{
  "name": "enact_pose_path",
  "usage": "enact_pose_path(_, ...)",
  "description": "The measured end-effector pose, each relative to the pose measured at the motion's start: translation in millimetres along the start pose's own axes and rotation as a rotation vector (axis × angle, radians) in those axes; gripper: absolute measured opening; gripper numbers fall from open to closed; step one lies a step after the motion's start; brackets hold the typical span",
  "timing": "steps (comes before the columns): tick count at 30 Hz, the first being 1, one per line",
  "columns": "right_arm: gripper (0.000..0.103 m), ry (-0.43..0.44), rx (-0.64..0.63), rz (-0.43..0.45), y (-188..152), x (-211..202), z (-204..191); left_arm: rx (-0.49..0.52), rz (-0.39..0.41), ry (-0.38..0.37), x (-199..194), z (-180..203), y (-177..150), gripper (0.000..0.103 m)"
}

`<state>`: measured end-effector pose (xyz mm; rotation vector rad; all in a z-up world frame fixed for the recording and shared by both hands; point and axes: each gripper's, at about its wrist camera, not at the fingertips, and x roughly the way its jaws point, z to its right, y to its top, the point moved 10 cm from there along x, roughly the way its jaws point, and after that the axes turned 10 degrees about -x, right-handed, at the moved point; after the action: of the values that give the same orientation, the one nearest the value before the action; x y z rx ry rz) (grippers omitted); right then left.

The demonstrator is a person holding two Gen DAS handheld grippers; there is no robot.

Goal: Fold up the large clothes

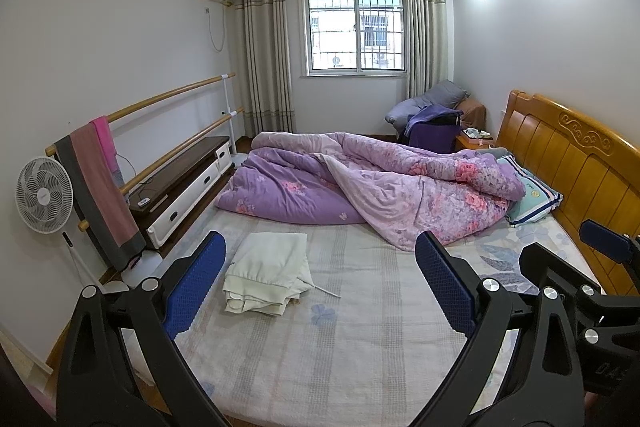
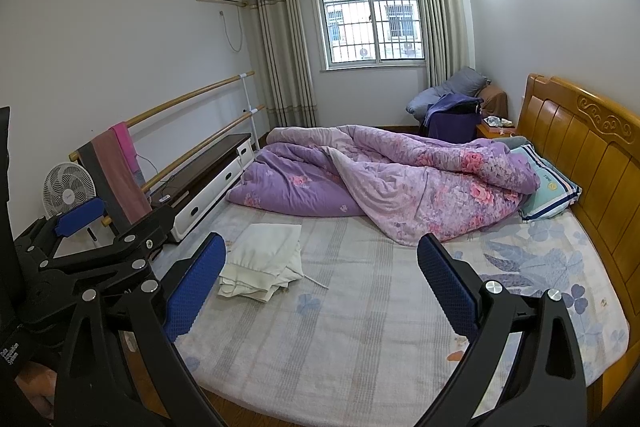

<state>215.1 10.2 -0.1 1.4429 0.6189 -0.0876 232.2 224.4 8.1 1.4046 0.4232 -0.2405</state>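
Left wrist view: the standing fan (image 1: 44,195) appears large at the left edge, beside the towels (image 1: 100,187) hung on the wooden rails. The right gripper (image 1: 608,243) intrudes at the right edge; only part of it shows there. Right wrist view: the left gripper (image 2: 80,223) intrudes at the left edge, in front of the fan (image 2: 70,189), and more of the floral sheet near the headboard (image 2: 580,155) is exposed.

Left gripper (image 1: 320,283): blue-padded fingers spread wide, holding nothing. Right gripper (image 2: 320,283): fingers likewise spread wide, holding nothing.

The folded cream garment (image 1: 268,269) lies flat on the bed (image 1: 360,327), on its left portion. In the left wrist view it sits just inside the left finger (image 1: 196,283), well apart from the other finger. In the right wrist view the garment (image 2: 262,263) again lies just beside the left-hand finger (image 2: 192,287), beyond the fingertips, untouched. A drawstring trails from its right edge. Behind it the purple quilt (image 1: 380,187) is heaped across the bed; the pillow (image 1: 534,195) rests against the headboard.
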Motion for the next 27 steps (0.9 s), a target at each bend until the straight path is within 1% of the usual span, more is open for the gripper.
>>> enact_pose_path(27, 0.093, -0.001, 0.006, -0.007, -1.4, -0.1, 2.2, 0.003, 0.001, 0.001, 2.1, -3.0, -0.6, 0.096)
